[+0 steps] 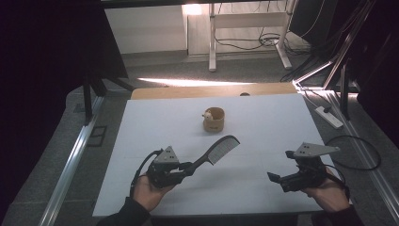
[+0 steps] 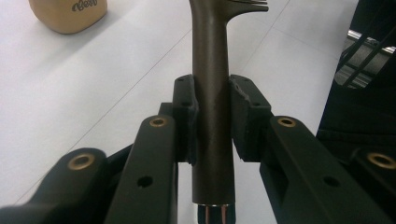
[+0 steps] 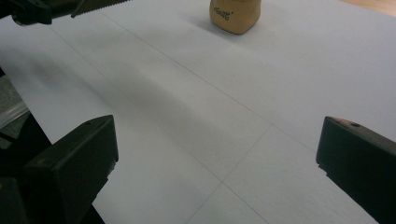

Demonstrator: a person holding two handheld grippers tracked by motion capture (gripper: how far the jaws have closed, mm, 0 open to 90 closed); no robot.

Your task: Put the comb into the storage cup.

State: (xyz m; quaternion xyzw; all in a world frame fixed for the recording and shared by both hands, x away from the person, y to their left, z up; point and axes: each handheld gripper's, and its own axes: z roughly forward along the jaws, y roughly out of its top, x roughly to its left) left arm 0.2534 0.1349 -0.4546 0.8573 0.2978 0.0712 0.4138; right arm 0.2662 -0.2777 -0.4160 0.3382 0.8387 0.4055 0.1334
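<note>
L gripper (image 1: 188, 167) clamps the comb (image 1: 217, 151) by its handle, teeth end raised over the table (image 1: 263, 127) w/ cup (image 1: 214, 119) beyond; R gripper (image 1: 277, 181) open, empty; comb prob. light, stiff, smooth plastic—grip mid-handle, not the teeth.

A matt dark plastic comb (image 1: 220, 150), a smooth tan cup (image 1: 214, 119) at 12 o'clock, on a matt white tabletop (image 1: 263, 141).
</note>
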